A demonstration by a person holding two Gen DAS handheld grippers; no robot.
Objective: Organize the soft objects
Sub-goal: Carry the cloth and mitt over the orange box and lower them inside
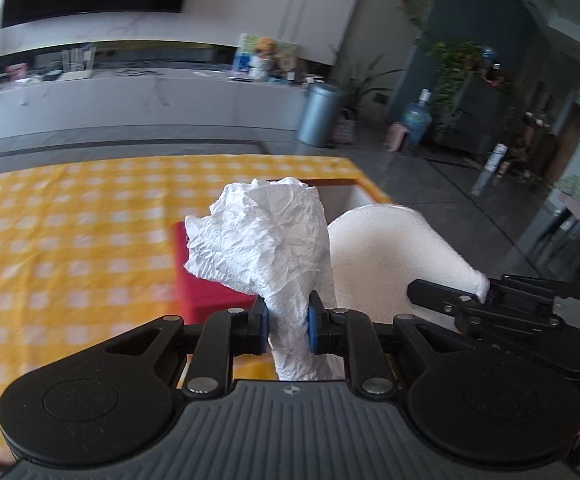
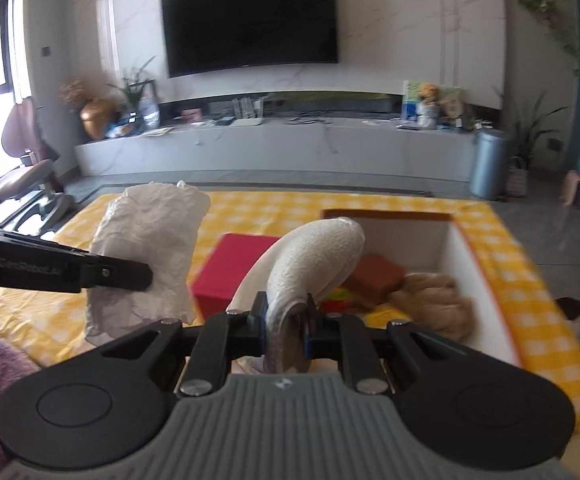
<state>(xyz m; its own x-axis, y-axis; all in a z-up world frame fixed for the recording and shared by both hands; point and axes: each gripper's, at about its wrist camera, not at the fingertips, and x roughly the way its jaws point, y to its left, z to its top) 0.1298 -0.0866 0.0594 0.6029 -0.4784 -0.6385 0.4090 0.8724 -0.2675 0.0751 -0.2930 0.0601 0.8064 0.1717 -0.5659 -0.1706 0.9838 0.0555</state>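
Left tongs (image 1: 288, 326) were clamped on a crumpled white tissue wad (image 1: 266, 236), raised above the yellow-checked counter (image 1: 70, 220). Right tongs (image 2: 286, 322) gripped a curved white textured pad (image 2: 313, 256) beside the white open box (image 2: 459, 256).

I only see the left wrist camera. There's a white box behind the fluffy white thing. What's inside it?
Observer: The right wrist view shows the box holds a brown block and a tan fuzzy bundle.
Operator: Is the fluffy thing in the box yet?
Observer: No. The right gripper is shut on the white towel, lifted in front of the box.
Operator: What's on the wall?
Observer: A big dark TV, all of it showing.
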